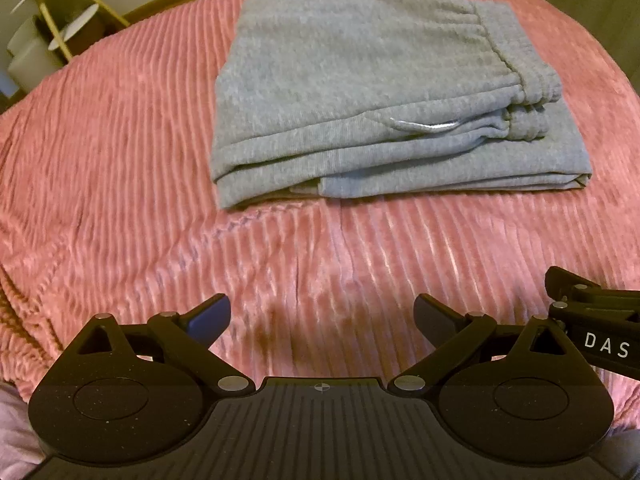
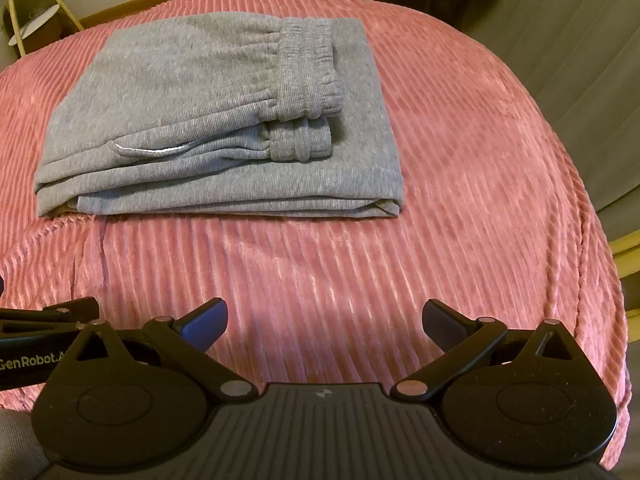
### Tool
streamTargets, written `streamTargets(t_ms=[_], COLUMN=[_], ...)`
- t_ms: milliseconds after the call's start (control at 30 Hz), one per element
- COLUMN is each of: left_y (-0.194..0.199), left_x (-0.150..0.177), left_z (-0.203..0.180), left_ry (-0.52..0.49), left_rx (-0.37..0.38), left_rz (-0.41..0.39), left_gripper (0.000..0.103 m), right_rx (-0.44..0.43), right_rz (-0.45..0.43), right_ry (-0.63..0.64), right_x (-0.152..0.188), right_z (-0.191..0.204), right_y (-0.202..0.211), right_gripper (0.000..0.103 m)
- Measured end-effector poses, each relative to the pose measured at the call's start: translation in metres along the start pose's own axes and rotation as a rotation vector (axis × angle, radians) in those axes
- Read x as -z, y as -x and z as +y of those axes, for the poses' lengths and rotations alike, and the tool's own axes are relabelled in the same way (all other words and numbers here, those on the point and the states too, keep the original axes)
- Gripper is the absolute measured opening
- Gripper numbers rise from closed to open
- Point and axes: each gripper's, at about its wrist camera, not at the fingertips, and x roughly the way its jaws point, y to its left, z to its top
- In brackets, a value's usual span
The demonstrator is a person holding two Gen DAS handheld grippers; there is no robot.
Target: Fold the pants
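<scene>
- grey pants (image 1: 360,92) (image 2: 216,120) lie folded on a pink ribbed blanket (image 1: 120,160) (image 2: 460,160).
- left hand-held gripper (image 1: 322,316) and right hand-held gripper (image 2: 325,320) hover released, fingers spread, well short of the pants.

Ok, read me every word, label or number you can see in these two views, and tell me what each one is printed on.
"DAS": white letters on the black body of the right gripper, cut off by the left wrist view's right edge.
"GenRobot.A": white letters on the black body of the left gripper, first letter partly cut off, the end hidden behind the right gripper's own linkage.
No text shows on the grey pants or the pink blanket.
</scene>
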Motion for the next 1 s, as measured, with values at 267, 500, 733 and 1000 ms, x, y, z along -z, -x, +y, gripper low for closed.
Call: streamTargets(t_ms=[267, 500, 733, 1000], left_y=[-0.005, -0.008, -0.01, -0.014], left_x=[-0.001, -0.002, -0.002, -0.003], left_z=[0.001, 0.002, 0.002, 0.002], left_ry=[0.001, 0.002, 0.001, 0.0], left_rx=[0.008, 0.01, 0.009, 0.009], left_rz=[0.011, 0.015, 0.016, 0.02], left_gripper=[0.101, 0.101, 0.101, 0.101], right_rx=[0.004, 0.006, 0.008, 0.009], right_rz=[0.002, 0.002, 0.004, 0.006], right_ry=[0.005, 0.01, 0.013, 0.014], right_x=[0.0, -0.001, -0.001, -0.003], right_z=[0.0, 0.0, 0.001, 0.0], right_y=[-0.002, -0.004, -0.007, -0.012], right_gripper=[0.103, 0.103, 0.103, 0.103])
